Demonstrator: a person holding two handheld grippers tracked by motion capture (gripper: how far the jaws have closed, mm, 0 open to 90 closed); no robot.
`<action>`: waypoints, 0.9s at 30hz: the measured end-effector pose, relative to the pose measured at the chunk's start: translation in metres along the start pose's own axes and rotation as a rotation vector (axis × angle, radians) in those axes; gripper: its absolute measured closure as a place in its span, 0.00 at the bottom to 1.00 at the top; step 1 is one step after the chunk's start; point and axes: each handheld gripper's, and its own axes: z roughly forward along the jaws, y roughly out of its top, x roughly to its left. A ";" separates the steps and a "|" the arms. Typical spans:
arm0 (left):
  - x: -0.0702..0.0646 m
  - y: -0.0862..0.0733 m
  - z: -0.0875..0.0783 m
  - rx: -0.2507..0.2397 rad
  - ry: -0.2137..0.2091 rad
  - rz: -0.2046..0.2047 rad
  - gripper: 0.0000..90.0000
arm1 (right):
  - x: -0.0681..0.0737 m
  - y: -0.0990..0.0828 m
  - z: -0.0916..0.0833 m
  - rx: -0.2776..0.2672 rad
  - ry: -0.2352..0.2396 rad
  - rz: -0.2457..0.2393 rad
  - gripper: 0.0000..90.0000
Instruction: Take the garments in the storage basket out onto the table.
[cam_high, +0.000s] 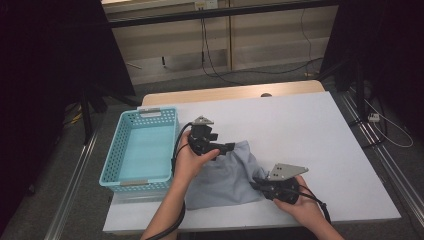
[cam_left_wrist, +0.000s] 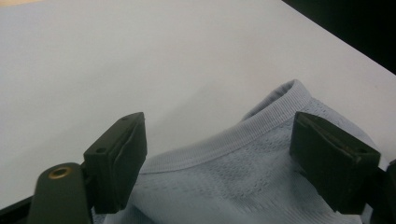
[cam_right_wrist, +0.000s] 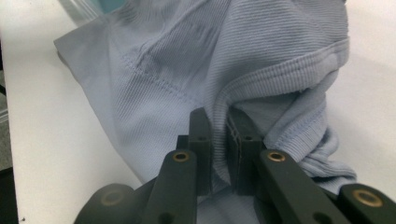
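Observation:
A light blue knit garment (cam_high: 225, 175) lies crumpled on the white table (cam_high: 300, 130). My left gripper (cam_high: 227, 148) sits at the garment's upper edge, its jaws wide apart over the ribbed collar (cam_left_wrist: 261, 126) and not pressing on it. My right gripper (cam_high: 257, 184) is at the garment's lower right edge. Its jaws are pinched on a fold of the ribbed hem (cam_right_wrist: 219, 126), with cloth bunched around the fingertips (cam_right_wrist: 201, 140). The rest of the garment (cam_right_wrist: 187, 60) spreads away from that grip.
A turquoise plastic basket (cam_high: 115, 155) stands at the table's left edge, close to my left hand. Bare white tabletop (cam_left_wrist: 140, 56) stretches behind and to the right of the garment. Cables run over the floor beyond the table.

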 end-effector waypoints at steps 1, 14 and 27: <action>-0.001 0.000 0.001 0.001 0.000 0.007 0.22 | 0.000 0.000 0.001 0.004 0.001 0.000 0.91; -0.007 0.004 0.002 -0.028 -0.028 0.019 0.24 | 0.000 -0.001 0.005 0.010 0.008 0.007 0.90; -0.022 -0.005 0.016 0.106 -0.127 0.049 0.70 | -0.001 -0.001 0.005 0.012 0.013 0.025 0.87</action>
